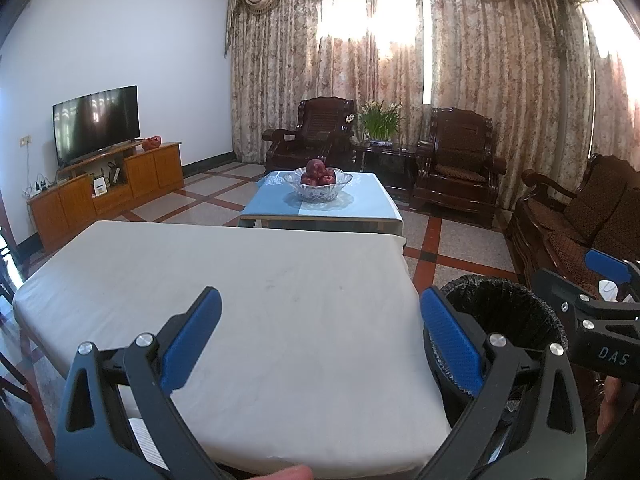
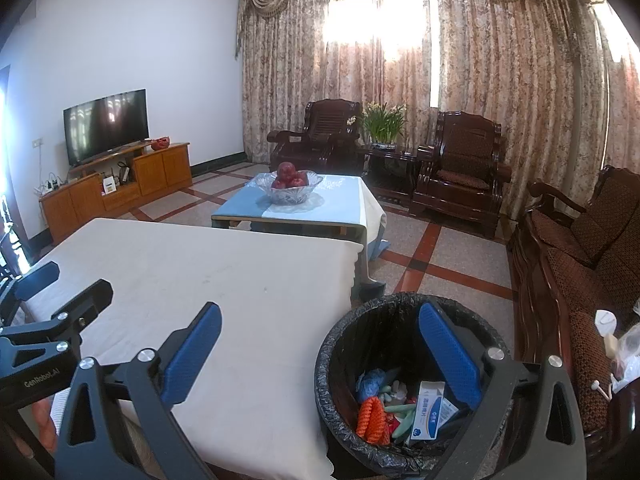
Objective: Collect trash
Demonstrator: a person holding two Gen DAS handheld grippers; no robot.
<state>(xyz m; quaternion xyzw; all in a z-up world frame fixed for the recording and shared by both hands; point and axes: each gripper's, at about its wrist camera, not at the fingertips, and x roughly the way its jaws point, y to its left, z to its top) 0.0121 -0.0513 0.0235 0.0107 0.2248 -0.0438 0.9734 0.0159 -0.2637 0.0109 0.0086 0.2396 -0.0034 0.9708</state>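
A black-lined trash bin (image 2: 340,344) stands on the floor at the right of the white-covered table (image 2: 200,280). It holds a white and blue box (image 2: 430,412), an orange net (image 2: 372,420), a blue crumpled piece (image 2: 370,384) and other scraps. My right gripper (image 2: 320,356) is open and empty, its right finger over the bin's mouth. My left gripper (image 1: 320,344) is open and empty above the table's near part. The bin (image 1: 500,304) shows at the right in the left wrist view, beside the right gripper's body (image 1: 592,312).
A low table (image 2: 344,200) with a glass bowl of apples (image 2: 290,184) stands beyond. Dark wooden armchairs (image 2: 460,168) and a sofa (image 2: 580,248) line the back and right. A TV (image 2: 106,124) on a wooden cabinet is at the left. White items (image 2: 608,332) lie on the sofa.
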